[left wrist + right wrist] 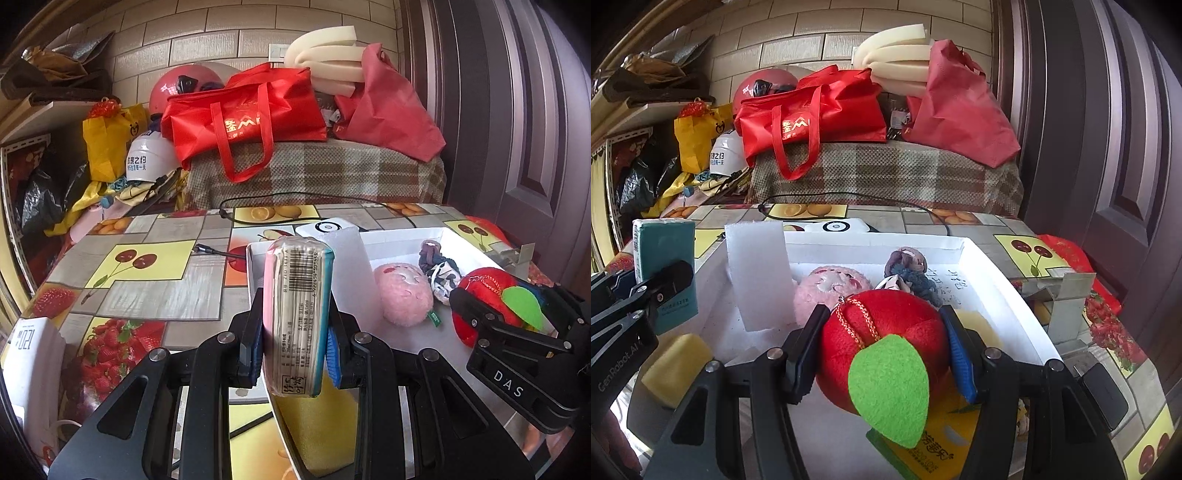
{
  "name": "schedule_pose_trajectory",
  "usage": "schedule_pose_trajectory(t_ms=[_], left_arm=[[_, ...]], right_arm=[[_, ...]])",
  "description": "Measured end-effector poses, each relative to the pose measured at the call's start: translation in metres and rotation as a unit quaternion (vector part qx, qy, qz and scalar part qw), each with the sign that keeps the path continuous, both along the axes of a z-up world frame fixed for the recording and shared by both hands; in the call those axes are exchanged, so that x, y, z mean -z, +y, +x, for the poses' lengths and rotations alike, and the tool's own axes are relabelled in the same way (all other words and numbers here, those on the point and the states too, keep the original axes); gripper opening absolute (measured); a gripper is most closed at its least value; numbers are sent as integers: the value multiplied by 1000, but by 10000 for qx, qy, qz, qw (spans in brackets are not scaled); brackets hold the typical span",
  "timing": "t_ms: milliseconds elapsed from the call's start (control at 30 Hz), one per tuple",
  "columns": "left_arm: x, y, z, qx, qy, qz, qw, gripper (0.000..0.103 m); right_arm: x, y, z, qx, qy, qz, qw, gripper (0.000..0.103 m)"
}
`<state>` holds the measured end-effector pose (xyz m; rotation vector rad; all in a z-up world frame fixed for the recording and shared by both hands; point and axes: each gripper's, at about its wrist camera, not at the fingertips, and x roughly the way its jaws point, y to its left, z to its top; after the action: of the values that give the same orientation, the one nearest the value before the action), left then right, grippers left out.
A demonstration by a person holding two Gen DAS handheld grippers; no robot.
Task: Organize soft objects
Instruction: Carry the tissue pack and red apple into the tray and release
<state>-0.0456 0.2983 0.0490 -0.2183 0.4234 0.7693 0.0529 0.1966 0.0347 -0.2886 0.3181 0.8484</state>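
Left wrist view: my left gripper (pixel 295 332) clamps a tissue pack (pixel 299 314) upright over the white tray's (pixel 402 236) left wall. My right gripper (pixel 882 350) squeezes a red plush apple (pixel 886 332) above the tray floor, pink plush (pixel 827 291) and foam sheet (pixel 757 273) close ahead. Fruit-print table (pixel 147 291) left looks open.

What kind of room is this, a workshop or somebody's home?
Most likely a lived-in home, perhaps an entryway or storage corner. A fruit-print tablecloth covers the table, red bags and a helmet are piled on a plaid-covered bench, and a panelled door stands alongside.
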Motion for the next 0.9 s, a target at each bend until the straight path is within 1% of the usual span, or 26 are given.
schedule_pose_trajectory(t_ms=[133, 267, 333, 367, 400, 433, 467, 500, 533, 567, 600, 633, 700, 833, 900], left_arm=[[2, 3, 6, 60, 144, -85, 9998, 26], [4, 0, 10, 95, 283, -16, 9996, 26], [4, -3, 12, 83, 347, 63, 9993, 26], [4, -4, 12, 73, 359, 114, 9993, 30], [4, -7, 12, 64, 365, 176, 9992, 45], [3, -9, 12, 35, 372, 256, 9990, 57], [3, -10, 11, -106, 376, 340, 9987, 68], [3, -9, 9, -182, 345, 352, 9986, 76], [3, -7, 7, -232, 313, 306, 9988, 81], [3, -4, 6, -268, 287, 228, 9990, 89], [3, -1, 4, -306, 265, 157, 9991, 95], [3, 2, 3, -337, 239, 112, 9991, 96], [3, 2, 1, -384, 194, 116, 9990, 99], [1, -1, -2, -448, 157, 231, 9986, 100], [1, -2, -4, -468, 118, 256, 9985, 101]], right_arm=[[0, -2, 2, 26, 55, 31, 10000, 60], [0, -2, 3, 46, 77, 40, 10000, 62], [0, -2, 2, 65, 54, 46, 10000, 65], [0, -2, 2, 65, 38, 46, 10000, 68], [0, -2, 1, 77, 14, 49, 10000, 78], [0, -2, 0, 81, -11, 59, 9999, 86], [-1, -3, -2, 89, -49, 77, 9999, 90], [-1, -5, -2, 153, -76, 115, 9998, 92], [-2, -7, -1, 186, -67, 174, 9997, 92], [-2, -9, 1, 211, -36, 231, 9995, 93], [-2, -11, 3, 244, 4, 277, 9993, 94], [-3, -12, 5, 273, 32, 304, 9992, 96], [-3, -14, 7, 324, 81, 350, 9988, 102], [-3, -16, 6, 323, 66, 409, 9986, 103], [-3, -17, 5, 316, 43, 440, 9985, 103]])
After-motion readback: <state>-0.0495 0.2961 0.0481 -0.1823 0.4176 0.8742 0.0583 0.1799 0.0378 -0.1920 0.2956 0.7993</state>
